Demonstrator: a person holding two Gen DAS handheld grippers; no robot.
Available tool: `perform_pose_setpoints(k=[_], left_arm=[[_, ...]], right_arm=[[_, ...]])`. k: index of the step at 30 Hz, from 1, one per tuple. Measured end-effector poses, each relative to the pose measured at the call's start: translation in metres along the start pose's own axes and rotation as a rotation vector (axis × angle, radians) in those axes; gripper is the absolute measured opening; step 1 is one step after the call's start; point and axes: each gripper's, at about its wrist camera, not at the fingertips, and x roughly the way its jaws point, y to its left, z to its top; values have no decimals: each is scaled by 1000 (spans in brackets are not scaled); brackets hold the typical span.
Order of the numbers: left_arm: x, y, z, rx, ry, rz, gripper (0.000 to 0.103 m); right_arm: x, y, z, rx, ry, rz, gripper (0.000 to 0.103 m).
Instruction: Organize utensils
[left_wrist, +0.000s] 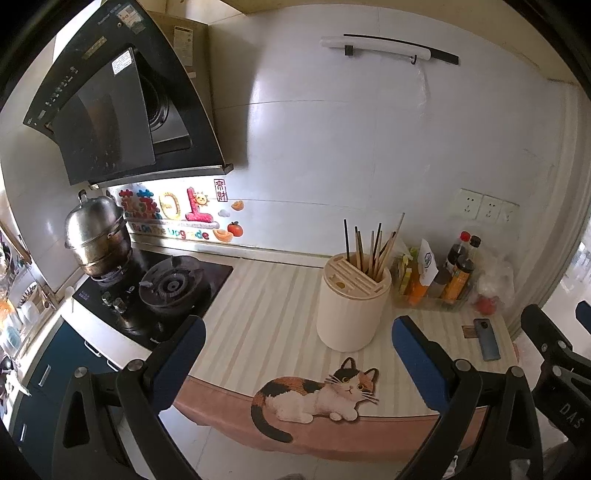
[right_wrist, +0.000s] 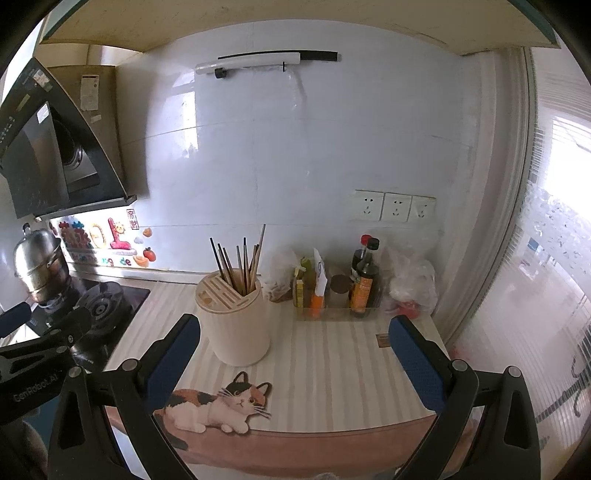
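Note:
A cream round utensil holder (left_wrist: 352, 306) with a slotted top stands on the striped counter mat (left_wrist: 258, 306). Several chopsticks (left_wrist: 373, 247) stand upright in its right compartment. It also shows in the right wrist view (right_wrist: 236, 321), with the chopsticks (right_wrist: 240, 264). My left gripper (left_wrist: 299, 354) is open and empty, held in front of the counter's edge. My right gripper (right_wrist: 295, 354) is open and empty, also in front of the counter, right of the holder. The right gripper's body shows at the right edge of the left wrist view (left_wrist: 554, 354).
A gas stove (left_wrist: 159, 291) with a steel steamer pot (left_wrist: 98, 236) is at the left. A clear tray of sauce bottles (right_wrist: 354, 284) and plastic bags (right_wrist: 413, 284) stand by the wall. A phone (left_wrist: 487, 339) lies at the counter's right. A cat picture (right_wrist: 221, 404) decorates the mat's front.

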Motion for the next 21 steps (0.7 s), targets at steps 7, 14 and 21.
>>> perform_pose_setpoints(k=[7, 14, 21], left_arm=[[2, 1, 1, 6, 0, 9, 103], [2, -1, 1, 4, -2, 10, 103], [4, 0, 2, 7, -3, 8, 103]], right_arm=[[2, 1, 0, -3, 3, 2, 103], [4, 2, 1, -4, 4, 4, 103], [6, 3, 1, -9, 1, 2, 103]])
